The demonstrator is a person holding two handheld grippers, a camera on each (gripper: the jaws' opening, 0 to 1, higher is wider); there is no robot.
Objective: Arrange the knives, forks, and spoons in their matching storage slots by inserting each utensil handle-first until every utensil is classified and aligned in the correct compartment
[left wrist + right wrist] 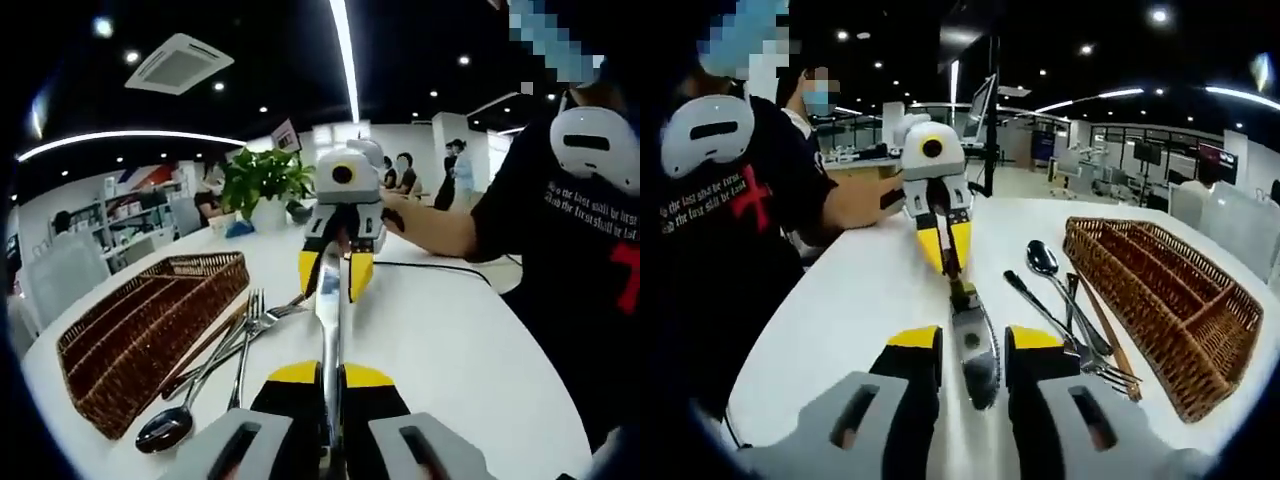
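Note:
A serrated table knife (976, 352) hangs above the white table (860, 290) between my two grippers. My left gripper (945, 248) is shut on its dark handle, and in the left gripper view its yellow-tipped jaws (333, 378) press the knife (330, 340) from both sides. My right gripper (972, 345) stands open around the blade, with a gap on each side; it faces me as the right gripper (337, 275). A spoon (1042, 258) and forks (1102, 368) lie beside the wicker cutlery tray (1200, 330).
The wicker tray (100, 370) has long compartments. Spoon (165, 428) and forks (255, 312) lie along its side. A potted plant (265, 180) and a black cable (440, 268) sit farther back. A person in a black shirt (730, 220) stands at the table edge.

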